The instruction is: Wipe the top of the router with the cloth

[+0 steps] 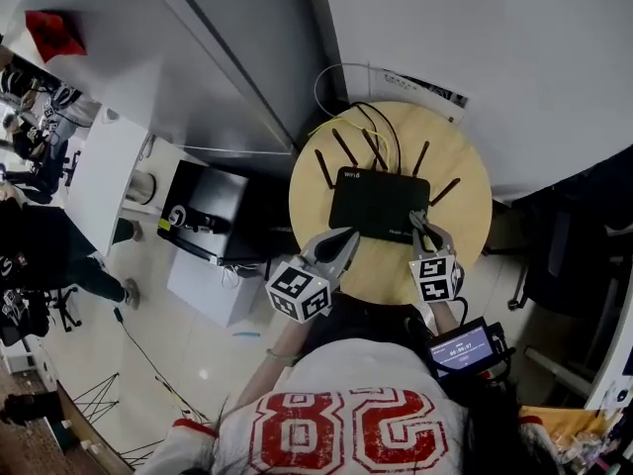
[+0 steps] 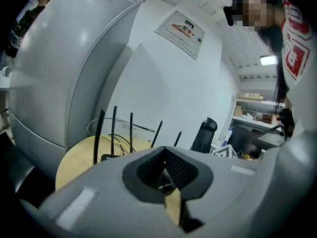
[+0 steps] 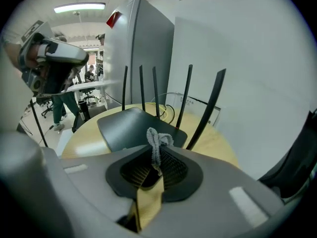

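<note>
A black router (image 1: 380, 204) with several upright antennas lies on a round wooden table (image 1: 465, 201). My right gripper (image 1: 421, 224) is over the router's near right corner, shut on a small grey cloth (image 3: 155, 141) that sticks up from between its jaws. In the right gripper view the router's (image 3: 132, 126) flat top lies just beyond the cloth. My left gripper (image 1: 345, 237) is shut with nothing in it, at the router's near left edge. Its own view shows the antennas (image 2: 113, 129) and a strip of table (image 2: 79, 157).
Cables (image 1: 348, 95) loop behind the router by the white wall. A black box (image 1: 211, 209) stands on the floor left of the table, under a large grey cabinet (image 1: 213, 62). A dark office chair (image 2: 203, 134) stands to the right.
</note>
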Tool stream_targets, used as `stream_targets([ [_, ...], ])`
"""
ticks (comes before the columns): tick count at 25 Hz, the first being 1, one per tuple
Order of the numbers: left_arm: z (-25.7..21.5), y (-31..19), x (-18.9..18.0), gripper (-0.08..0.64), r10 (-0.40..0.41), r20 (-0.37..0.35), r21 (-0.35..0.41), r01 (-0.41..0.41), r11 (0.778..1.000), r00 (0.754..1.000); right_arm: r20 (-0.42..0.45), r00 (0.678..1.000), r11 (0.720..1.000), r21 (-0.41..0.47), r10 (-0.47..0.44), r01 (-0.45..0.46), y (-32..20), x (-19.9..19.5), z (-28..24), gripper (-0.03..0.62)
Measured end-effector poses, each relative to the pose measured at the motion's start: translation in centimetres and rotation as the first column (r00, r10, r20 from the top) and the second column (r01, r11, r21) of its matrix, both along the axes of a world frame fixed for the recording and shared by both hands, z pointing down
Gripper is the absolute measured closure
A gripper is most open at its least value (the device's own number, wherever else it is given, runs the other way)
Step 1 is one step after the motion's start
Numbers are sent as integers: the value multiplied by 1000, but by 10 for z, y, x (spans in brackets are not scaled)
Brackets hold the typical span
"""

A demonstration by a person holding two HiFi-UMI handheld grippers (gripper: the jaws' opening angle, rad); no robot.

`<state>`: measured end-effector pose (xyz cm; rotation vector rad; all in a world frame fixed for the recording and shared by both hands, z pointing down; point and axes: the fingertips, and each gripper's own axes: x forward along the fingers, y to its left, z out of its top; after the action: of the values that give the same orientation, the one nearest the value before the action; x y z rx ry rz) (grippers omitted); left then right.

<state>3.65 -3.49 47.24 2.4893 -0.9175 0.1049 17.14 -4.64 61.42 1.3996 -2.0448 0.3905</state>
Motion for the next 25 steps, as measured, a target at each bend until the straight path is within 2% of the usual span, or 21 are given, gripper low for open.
stream_targets([
  [9,-2,-13,-40,560,-103,26,-2,103,995,994,-86,995,998,11,-54,55,-70,-1,1,549],
  [14,-1,-19,-50,560,-115,37,-5,115,993,993,-117,992,999,1,-53,53,-90,-3,4,549],
  [20,1,-15,-50,560,-92,39,-12,93,996,995,-98,994,999,-17,-38,37,-82,-4,11,549],
  [25,2,-15,-45,560,-71,29,-13,71,997,997,-56,998,999,-32,-35,34,-52,-11,10,549],
])
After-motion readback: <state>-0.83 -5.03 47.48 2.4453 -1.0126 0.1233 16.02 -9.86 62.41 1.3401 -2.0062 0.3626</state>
